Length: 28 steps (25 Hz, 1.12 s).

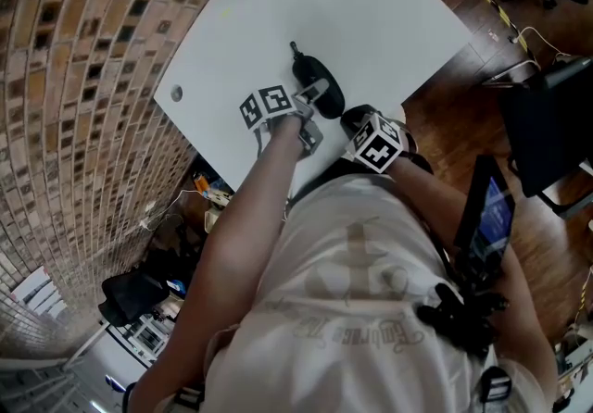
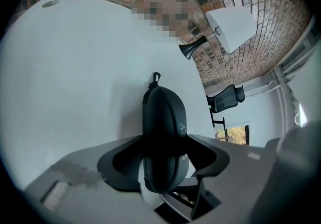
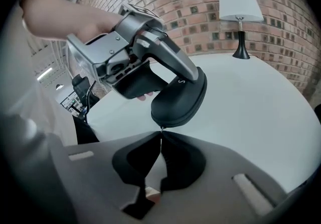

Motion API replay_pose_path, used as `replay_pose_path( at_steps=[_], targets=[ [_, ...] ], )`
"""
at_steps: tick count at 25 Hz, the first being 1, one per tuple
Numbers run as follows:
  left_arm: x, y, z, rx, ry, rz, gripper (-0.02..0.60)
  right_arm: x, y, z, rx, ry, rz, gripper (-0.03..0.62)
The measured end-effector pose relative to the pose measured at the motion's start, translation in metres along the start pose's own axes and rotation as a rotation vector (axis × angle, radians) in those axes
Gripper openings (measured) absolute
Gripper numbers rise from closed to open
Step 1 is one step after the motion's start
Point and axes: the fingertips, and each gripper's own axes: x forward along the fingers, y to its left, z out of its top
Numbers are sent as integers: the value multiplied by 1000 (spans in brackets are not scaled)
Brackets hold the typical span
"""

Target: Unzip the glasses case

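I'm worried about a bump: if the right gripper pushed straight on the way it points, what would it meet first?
The glasses case, directly ahead of the right gripper, whose closed tips seem to pinch its zipper pull. The left gripper clamps the case.

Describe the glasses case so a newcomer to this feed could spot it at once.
Start at the white table in front of the brick wall. Near its closer edge is the glasses case, clamped across its middle by the left gripper. It is the only black oval pod there, with a small clip at its far end; the white-shaded lamp stands well behind it.
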Motion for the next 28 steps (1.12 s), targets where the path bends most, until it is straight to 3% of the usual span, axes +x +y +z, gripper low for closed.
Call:
replay_pose_path(
  at_steps=[5, 10, 23, 28],
  targets=[
    [2, -2, 1, 21, -1, 4, 293, -5, -3, -3, 16, -4, 4, 11],
    [6, -5, 2, 108, 24, 23, 296, -7, -4, -5, -8, 5, 9, 9],
    [6, -5, 1, 121, 70, 2, 295, -17, -19, -4, -66, -1, -41, 8],
    [8, -9, -9, 211, 160, -3, 293, -22, -22, -5, -68, 0, -46, 8]
  ],
)
